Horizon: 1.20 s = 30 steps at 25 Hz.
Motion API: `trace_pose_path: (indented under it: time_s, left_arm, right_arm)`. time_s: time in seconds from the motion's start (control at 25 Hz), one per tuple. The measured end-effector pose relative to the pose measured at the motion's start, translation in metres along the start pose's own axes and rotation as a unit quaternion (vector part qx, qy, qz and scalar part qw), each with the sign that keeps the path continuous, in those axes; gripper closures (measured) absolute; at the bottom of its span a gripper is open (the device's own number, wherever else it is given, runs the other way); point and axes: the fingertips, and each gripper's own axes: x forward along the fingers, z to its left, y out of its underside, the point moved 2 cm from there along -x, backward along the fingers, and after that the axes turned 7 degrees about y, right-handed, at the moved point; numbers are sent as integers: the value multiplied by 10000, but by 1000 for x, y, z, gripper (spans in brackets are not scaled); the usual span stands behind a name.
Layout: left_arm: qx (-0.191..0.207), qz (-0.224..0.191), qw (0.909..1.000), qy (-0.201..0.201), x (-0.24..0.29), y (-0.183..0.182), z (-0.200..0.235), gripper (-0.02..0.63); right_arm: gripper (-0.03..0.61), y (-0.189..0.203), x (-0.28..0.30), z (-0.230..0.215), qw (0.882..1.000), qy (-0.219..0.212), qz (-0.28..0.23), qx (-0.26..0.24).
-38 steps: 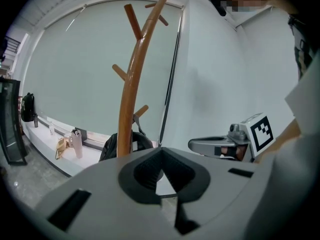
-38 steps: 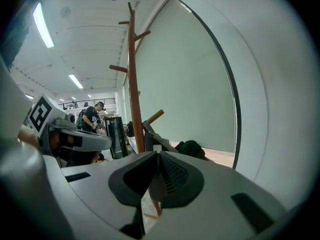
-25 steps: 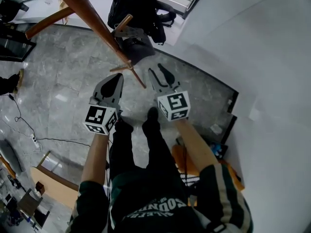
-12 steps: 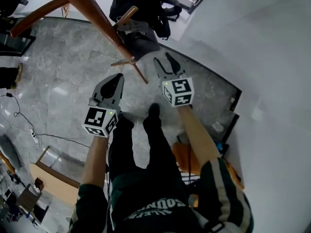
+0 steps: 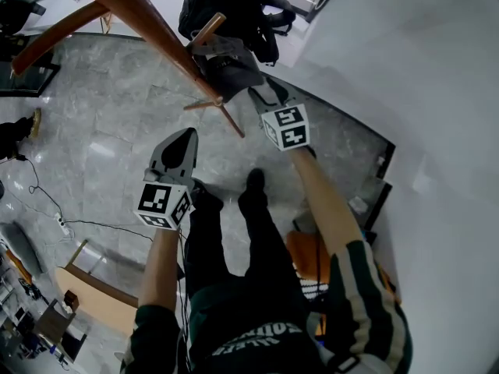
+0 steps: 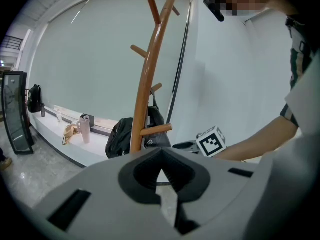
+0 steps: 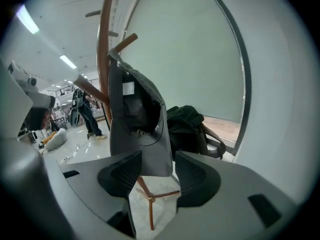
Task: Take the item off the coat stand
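Held the right hand-held gripper (image 7: pixel 159 156) at the lower edge of the grey item (image 7: pixel 137 114), jaws just spread wide, fabric between them but unpinched. Had the left hand-held gripper (image 6: pixel 161 154) clenched and empty, apart from the stand. Found the item hung on a low peg of the wooden coat stand (image 5: pixel 148 22). Saw its white label only in the right gripper view; saw the right marker cube beside the black backpack (image 6: pixel 120 134) only from the left.
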Motion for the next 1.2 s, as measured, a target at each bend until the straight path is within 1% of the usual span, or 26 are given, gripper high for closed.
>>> trace_pose_path:
  time_s: [0.12,0.28,0.44,0.56,0.72,0.76,0.84,1.0,1.2]
  left_arm:
    - [1,15,10000,38,-2,4,-1,614]
    - [-42,63,10000,18,-5,10,3,614]
    - [-75,129,9999,-16,-13,18,8,614]
    - [-87,166,9998,-68,-18,22,13,614]
    - [-75,226,9997,-80,-21,28,16,614]
    - [-86,231,9997,-88,-21,29,17,614]
    - [-93,229,9997,-88,-22,29,17,614]
    - [-58,244,9996,-91,-26,30,19,614]
    - [-103,239,9995,-187,-31,31,27,614]
  right_arm:
    - [391,6,17,0,9997,-40,161,-205]
    - [391,17,38,-6,9987,-86,367,-332]
    - [391,15,50,-12,9975,-232,449,-503]
    - [391,11,58,-10,9955,-442,556,-620]
    - [393,10,64,-1,9907,-764,820,-775]
    - [412,10,64,1,9892,-806,886,-844]
    - [512,11,63,3,9869,-829,1010,-942]
    - [528,7,54,5,9871,-847,988,-936]
    - [557,6,44,-8,9932,-500,796,-685]
